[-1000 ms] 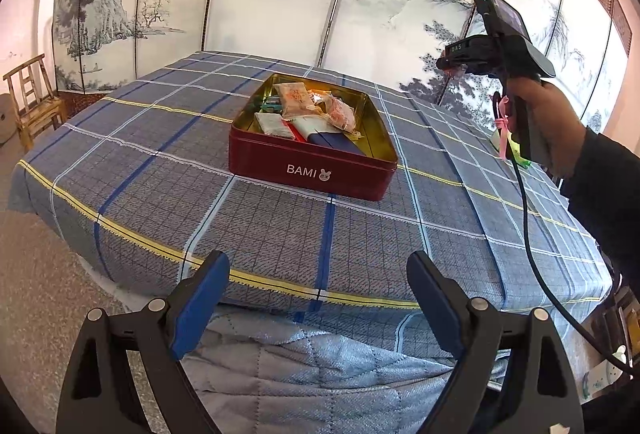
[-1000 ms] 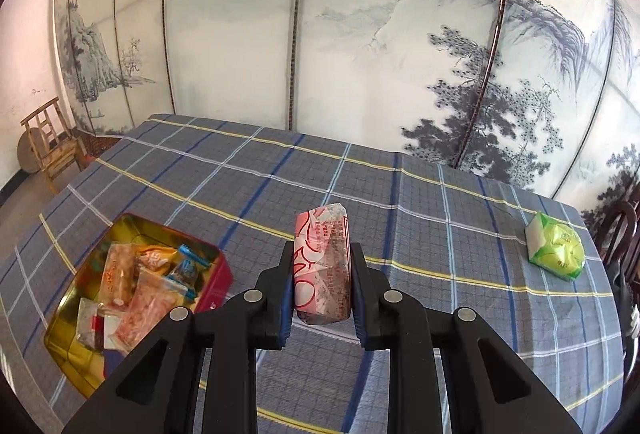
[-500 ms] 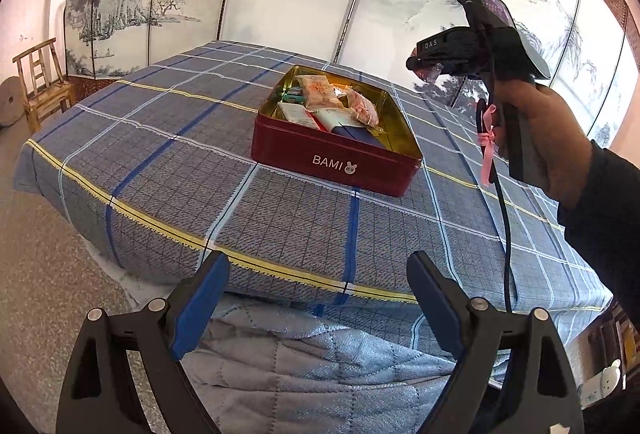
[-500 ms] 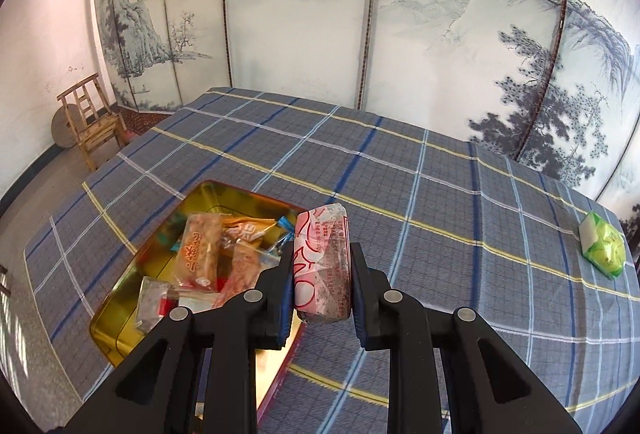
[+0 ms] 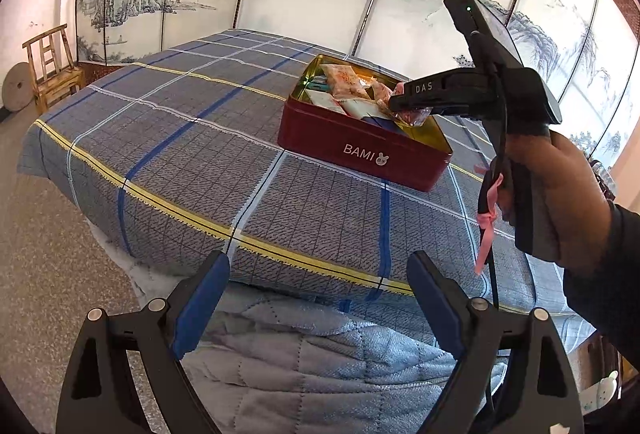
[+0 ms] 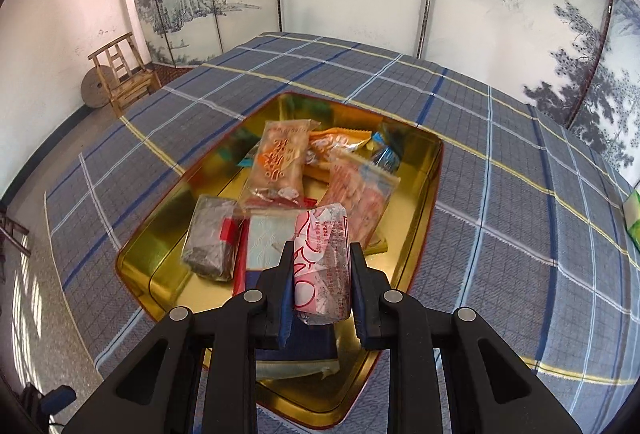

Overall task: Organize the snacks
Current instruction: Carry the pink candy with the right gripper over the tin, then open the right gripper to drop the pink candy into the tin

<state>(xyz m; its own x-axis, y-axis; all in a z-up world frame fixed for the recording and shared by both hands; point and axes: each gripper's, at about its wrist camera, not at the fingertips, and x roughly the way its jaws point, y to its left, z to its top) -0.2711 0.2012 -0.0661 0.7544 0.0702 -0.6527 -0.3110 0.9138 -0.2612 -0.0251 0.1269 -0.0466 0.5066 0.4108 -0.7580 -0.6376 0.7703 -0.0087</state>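
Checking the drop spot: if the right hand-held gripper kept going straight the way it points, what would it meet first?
Probably the snacks already in the tin: the right hand-held gripper, shut on the red-and-white packet, points down at the pale blue packet among them. Depth is unclear.

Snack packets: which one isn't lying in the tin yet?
The white packet with red print. The right gripper is shut on it, holding it above the gold-lined tin, while the others, like the orange-printed packet, already lie inside.
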